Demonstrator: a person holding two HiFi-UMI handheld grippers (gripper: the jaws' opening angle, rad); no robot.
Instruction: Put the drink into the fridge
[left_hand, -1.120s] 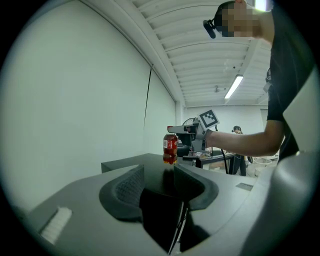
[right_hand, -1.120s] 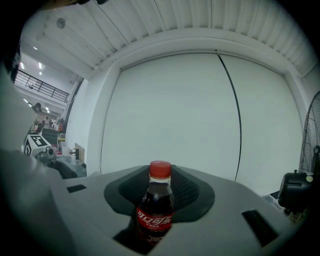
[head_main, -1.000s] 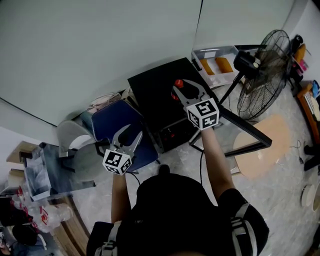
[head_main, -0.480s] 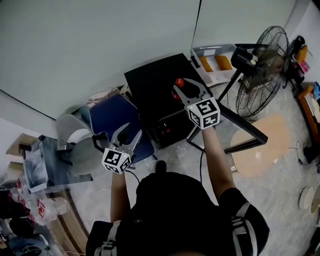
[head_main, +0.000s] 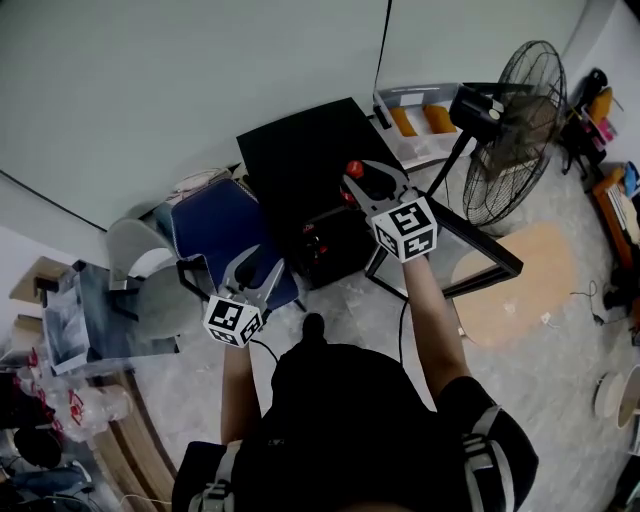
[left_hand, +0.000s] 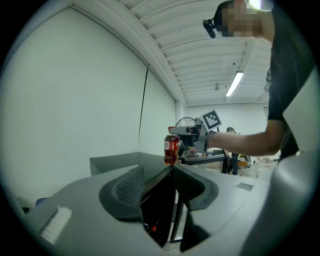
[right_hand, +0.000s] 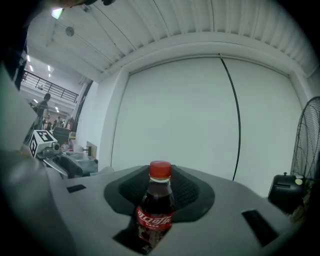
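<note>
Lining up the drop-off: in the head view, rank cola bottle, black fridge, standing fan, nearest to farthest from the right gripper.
1. cola bottle: held by the right gripper
2. black fridge: just beneath
3. standing fan: far right

bottle (right_hand: 155, 212) base hidden, fridge (head_main: 300, 155) interior dark

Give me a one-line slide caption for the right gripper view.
The right gripper holds a red-capped cola bottle between its jaws, facing a white wall, fan at right.
</note>
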